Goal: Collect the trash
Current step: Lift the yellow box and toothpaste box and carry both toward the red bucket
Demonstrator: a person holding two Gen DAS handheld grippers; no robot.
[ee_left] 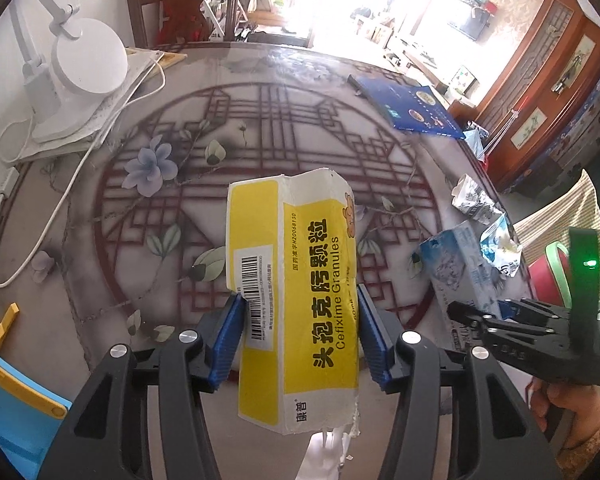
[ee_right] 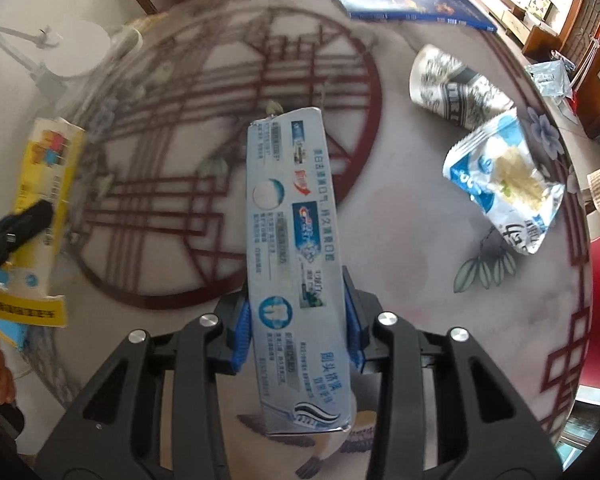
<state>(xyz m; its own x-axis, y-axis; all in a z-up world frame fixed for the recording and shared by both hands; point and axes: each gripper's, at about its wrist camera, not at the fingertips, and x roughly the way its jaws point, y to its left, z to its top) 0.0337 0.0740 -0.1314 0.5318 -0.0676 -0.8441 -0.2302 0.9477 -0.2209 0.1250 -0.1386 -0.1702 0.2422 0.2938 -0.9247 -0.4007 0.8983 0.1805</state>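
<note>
The left gripper (ee_left: 300,332) pinches 1 yellow medicine box (ee_left: 296,300) above the table (ee_left: 100,280); the right gripper (ee_right: 298,320) clamps 1 toothpaste box (ee_right: 296,272). 1 paper cup (ee_right: 456,88) and 1 snack wrapper (ee_right: 504,184) lie on the table, touching.

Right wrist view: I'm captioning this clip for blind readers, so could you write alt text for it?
The right hand-held gripper is shut on a pale blue toothpaste box above a patterned table. A crushed paper cup and a blue-and-white snack wrapper lie to its right.
</note>
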